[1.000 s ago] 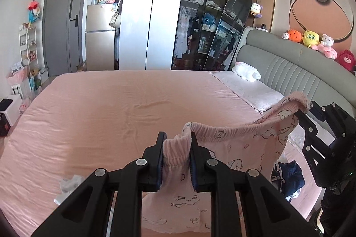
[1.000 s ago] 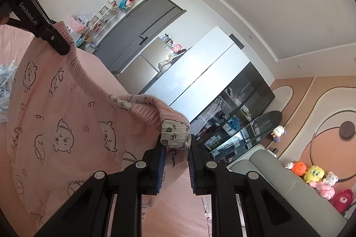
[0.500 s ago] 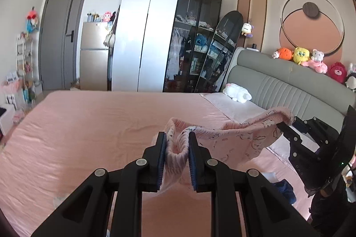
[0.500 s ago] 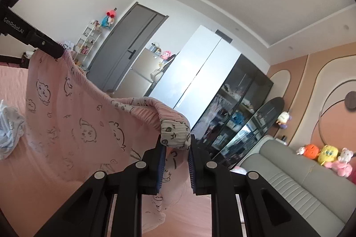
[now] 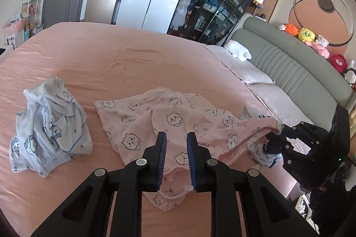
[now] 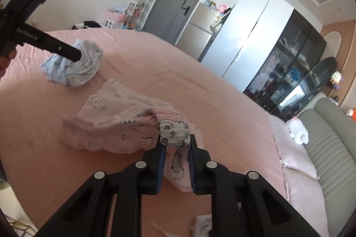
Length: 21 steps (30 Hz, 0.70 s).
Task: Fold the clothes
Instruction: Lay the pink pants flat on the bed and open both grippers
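Observation:
Pink cartoon-print pyjama trousers [image 5: 169, 123] lie crumpled on the pink bed [image 5: 124, 63]. My left gripper [image 5: 176, 136] hovers just above them, jaws apart, with the waistband lying loose below and between the fingers. My right gripper [image 6: 175, 139] is shut on the elastic waistband [image 6: 174, 129] and holds that end a little above the sheet; it shows at the right in the left wrist view [image 5: 278, 132]. The trousers [image 6: 115, 116] sag from it onto the bed.
A crumpled light-blue printed garment [image 5: 49, 123] lies left of the trousers, also in the right wrist view [image 6: 73, 65]. Pillows [image 5: 251, 72] and a grey headboard [image 5: 289, 63] are at the right. A dark garment [image 5: 270, 151] lies under the right gripper. Wardrobes stand beyond.
Both grippers came down from holding the trousers up in the air. The trousers now rest on the bed. My left gripper has opened and let go of its end.

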Each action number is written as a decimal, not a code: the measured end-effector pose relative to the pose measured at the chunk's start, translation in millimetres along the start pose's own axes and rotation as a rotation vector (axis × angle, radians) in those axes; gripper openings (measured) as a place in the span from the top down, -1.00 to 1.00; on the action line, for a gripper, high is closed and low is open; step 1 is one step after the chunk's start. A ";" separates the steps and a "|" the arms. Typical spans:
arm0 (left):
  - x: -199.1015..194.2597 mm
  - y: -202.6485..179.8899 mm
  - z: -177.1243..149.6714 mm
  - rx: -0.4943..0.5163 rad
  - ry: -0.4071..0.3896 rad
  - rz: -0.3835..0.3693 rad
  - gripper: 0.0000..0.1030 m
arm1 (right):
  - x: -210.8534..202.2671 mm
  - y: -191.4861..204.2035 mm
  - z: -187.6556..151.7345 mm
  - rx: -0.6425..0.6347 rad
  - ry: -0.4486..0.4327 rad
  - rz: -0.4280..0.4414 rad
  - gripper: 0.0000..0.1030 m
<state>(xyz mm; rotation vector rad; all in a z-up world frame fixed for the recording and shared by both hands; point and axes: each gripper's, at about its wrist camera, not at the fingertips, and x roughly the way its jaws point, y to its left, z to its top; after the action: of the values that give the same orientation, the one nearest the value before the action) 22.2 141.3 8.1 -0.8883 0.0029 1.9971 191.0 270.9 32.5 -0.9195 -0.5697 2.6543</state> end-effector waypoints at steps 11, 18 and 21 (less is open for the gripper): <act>53.2 -13.4 -53.8 0.012 0.266 -0.007 -0.15 | -9.2 10.7 -25.4 0.032 0.072 -0.028 0.68; 96.7 0.9 -66.0 -0.036 0.355 0.131 -0.59 | -6.6 8.4 -23.4 -0.002 0.084 -0.049 0.68; 105.4 21.2 -68.7 -0.142 0.362 0.141 -0.59 | -5.0 7.9 -23.8 -0.003 0.091 -0.049 0.68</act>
<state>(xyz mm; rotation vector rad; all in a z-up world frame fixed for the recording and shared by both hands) 13.1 184.7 -111.6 -1.3651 0.1335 1.9555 208.9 268.5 14.4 -1.0085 -0.5681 2.5539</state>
